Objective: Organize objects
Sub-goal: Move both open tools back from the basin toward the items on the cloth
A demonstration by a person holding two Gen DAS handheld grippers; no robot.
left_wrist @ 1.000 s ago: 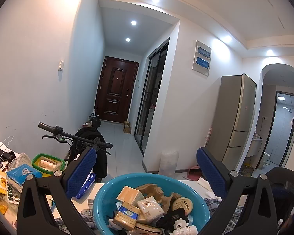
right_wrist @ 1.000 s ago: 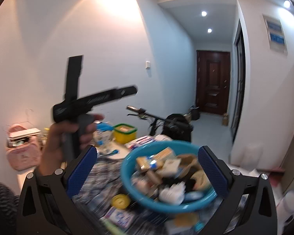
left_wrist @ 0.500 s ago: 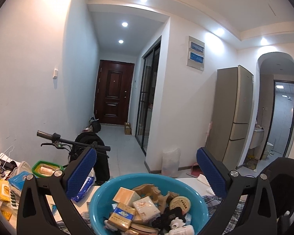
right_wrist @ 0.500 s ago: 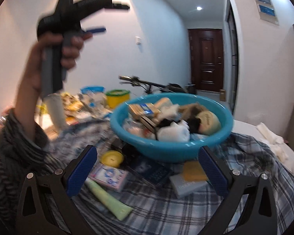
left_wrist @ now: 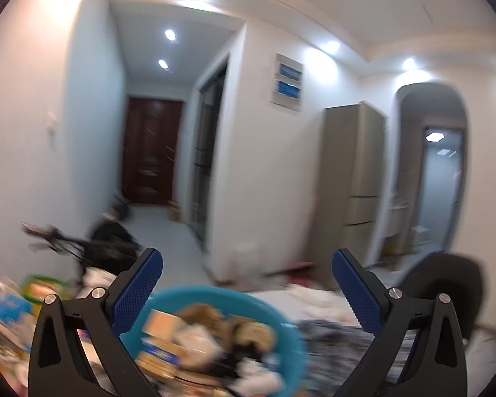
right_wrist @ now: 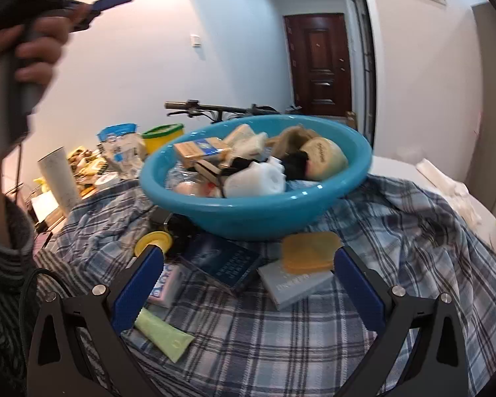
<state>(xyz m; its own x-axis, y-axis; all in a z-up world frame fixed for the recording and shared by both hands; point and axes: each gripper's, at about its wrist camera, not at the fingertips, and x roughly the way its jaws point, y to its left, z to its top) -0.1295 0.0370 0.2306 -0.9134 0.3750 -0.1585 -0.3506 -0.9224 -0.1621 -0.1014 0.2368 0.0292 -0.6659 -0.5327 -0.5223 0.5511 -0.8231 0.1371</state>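
A blue plastic basin (right_wrist: 248,211) heaped with small boxes, a white sock and a tan round item stands on a plaid cloth (right_wrist: 281,340). In front of it lie a dark blue book (right_wrist: 225,264), a grey box (right_wrist: 294,284) under an orange pad (right_wrist: 309,251), a yellow lid (right_wrist: 153,241), a small blue-white pack (right_wrist: 167,281) and a green tube (right_wrist: 163,334). My right gripper (right_wrist: 248,258) hovers open just above these. My left gripper (left_wrist: 246,264) is open and empty, held high over the basin (left_wrist: 281,314); that view is blurred.
A hand (right_wrist: 26,49) holds the left gripper up at the top left. A white cup (right_wrist: 59,178), snack packs (right_wrist: 119,145) and a green-lidded tub (right_wrist: 162,135) crowd the table's left. A bicycle handlebar (right_wrist: 188,106) is behind, a black chair (left_wrist: 446,284) at the right.
My right gripper has dropped low and close to the items in front of the basin. The hand has lifted the left gripper higher; its view has swung and blurred.
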